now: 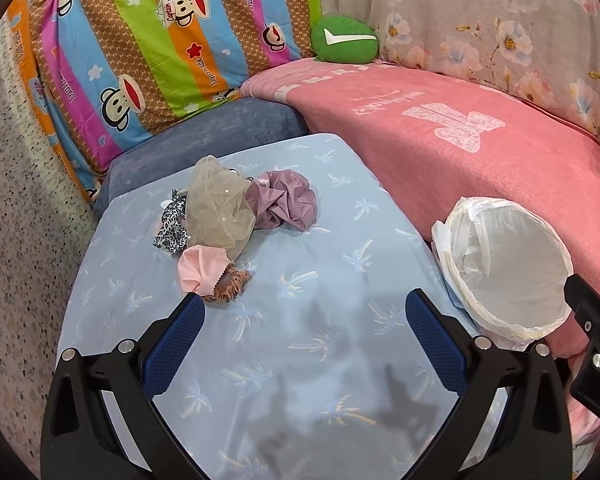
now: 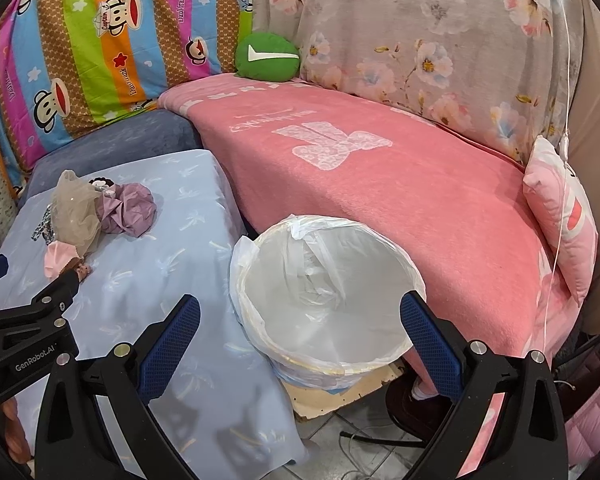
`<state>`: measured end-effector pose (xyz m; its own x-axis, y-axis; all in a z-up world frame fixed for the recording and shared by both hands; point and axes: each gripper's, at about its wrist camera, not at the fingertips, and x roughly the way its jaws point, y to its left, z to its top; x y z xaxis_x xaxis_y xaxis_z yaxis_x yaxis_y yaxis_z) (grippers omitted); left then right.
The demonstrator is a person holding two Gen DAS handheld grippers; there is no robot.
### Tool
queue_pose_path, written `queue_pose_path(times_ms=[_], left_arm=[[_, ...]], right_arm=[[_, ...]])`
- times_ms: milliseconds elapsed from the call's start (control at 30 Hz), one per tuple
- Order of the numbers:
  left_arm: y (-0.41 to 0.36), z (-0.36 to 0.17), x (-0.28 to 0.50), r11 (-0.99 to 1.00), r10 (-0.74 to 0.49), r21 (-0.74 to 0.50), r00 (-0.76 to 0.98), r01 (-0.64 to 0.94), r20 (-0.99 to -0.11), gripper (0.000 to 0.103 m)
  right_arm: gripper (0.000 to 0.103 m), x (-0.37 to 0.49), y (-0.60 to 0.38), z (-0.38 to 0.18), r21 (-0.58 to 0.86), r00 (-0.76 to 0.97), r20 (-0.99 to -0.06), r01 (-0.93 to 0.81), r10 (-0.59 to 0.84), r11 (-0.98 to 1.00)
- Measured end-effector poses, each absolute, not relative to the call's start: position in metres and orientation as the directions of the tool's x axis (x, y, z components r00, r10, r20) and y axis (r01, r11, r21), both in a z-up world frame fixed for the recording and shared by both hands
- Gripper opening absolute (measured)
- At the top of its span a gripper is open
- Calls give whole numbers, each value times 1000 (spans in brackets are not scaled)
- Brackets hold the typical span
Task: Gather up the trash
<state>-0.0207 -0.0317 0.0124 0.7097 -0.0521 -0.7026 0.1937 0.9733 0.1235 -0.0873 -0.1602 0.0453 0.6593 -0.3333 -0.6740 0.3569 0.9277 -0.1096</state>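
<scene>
Nothing collected yet: the scrap pile lies on the surface; bin looks empty; left tongs and right tongs wide, holding nothing

- Both views are bright and evenly lit, colours vivid; light seems to come from above, though no lamp shows
- Soft dark shadows fall on the near part of the blue cloth
- Fisheye bending curves straight lines; corners go black
- Focus is sharp throughout; no glare on the white bin liner
</scene>
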Motion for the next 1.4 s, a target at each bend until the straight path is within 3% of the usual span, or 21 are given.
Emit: queue_pose_path(times_ms=[800, 1400], left_arm=[[3, -10, 9, 987, -58, 61, 679, 150, -731, 96], [108, -50, 91, 996, -51, -81, 576, -27, -816, 96]], right_arm=[[97, -58, -140, 37, -119, 655, -682, 342, -327, 932], [97, 19, -78, 30, -91, 710, -664, 233, -233, 968]])
